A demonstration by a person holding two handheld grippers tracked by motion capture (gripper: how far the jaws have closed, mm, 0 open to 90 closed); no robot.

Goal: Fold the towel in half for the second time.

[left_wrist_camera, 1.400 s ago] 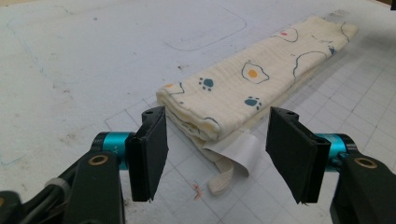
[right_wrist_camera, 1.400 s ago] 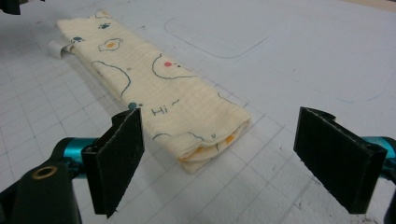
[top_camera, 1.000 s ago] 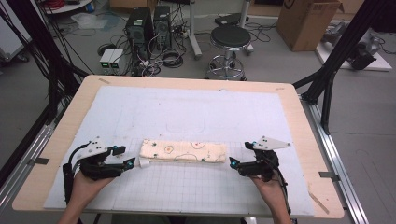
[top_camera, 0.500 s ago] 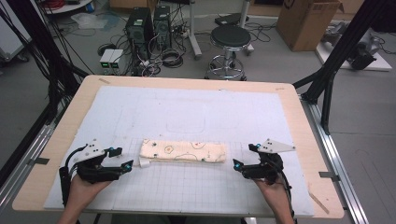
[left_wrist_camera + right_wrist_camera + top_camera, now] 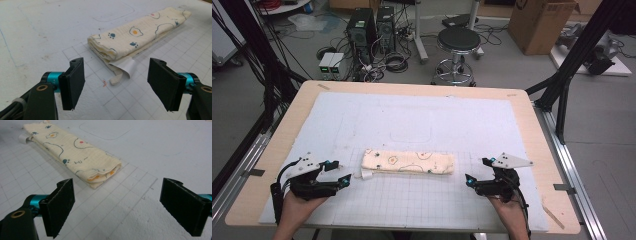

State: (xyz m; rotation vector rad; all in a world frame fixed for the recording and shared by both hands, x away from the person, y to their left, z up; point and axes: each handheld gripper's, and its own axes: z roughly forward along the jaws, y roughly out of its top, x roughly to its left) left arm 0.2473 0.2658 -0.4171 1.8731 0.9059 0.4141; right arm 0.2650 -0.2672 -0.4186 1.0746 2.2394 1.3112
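Note:
A folded cream cloth (image 5: 409,162) with egg and paw prints lies flat on the white gridded mat (image 5: 422,120), a white label (image 5: 125,66) sticking out at its left end. My left gripper (image 5: 341,176) is open a short way off that end, nothing between its jaws (image 5: 120,87). Off the cloth's right end (image 5: 100,173), my right gripper (image 5: 474,175) also stands open and empty (image 5: 125,207). Both are held low over the mat, pointing inward at the cloth (image 5: 140,32).
The mat covers a wooden table (image 5: 532,115) with bare margins. Beyond the far edge stand a black stool (image 5: 459,42), computer towers (image 5: 372,25) and a cardboard box (image 5: 542,25). Black frame posts (image 5: 572,70) flank the table.
Both grippers have drawn outward, away from the cloth's ends, and their jaws now stand clear of it. The cloth has stayed in place.

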